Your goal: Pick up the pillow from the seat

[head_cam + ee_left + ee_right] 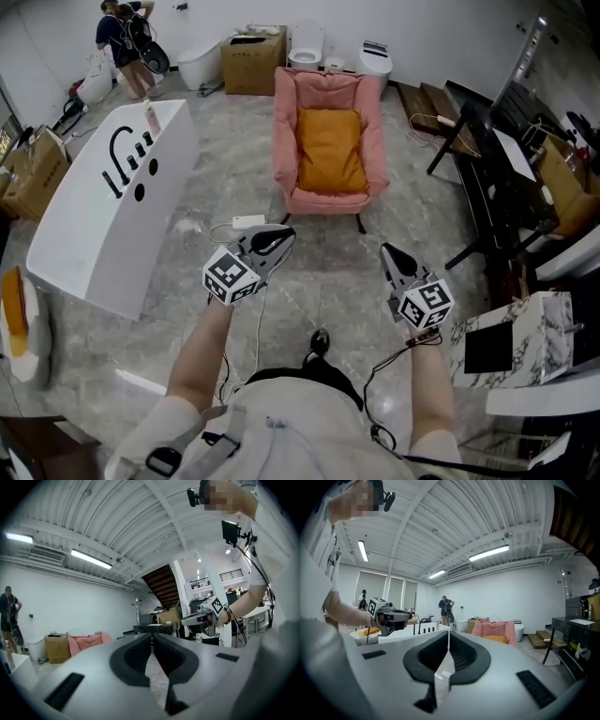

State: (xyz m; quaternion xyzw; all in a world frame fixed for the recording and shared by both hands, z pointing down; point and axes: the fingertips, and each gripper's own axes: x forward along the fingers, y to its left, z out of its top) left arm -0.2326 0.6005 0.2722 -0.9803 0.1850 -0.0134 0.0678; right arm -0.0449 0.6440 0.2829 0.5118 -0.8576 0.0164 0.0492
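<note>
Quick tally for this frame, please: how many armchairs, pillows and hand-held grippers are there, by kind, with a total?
pink armchair: 1
orange pillow: 1, lying on the seat
hand-held grippers: 2, the left hand-held gripper and the right hand-held gripper, both shut and empty
Total: 4

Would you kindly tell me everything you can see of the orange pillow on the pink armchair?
The pillow is orange, roughly rectangular and plump, in what looks like soft, slightly creased fabric. It lies on the seat of the pink armchair, between the padded arms, its far edge against the backrest. Only the chair touches it; nothing grips it.
</note>
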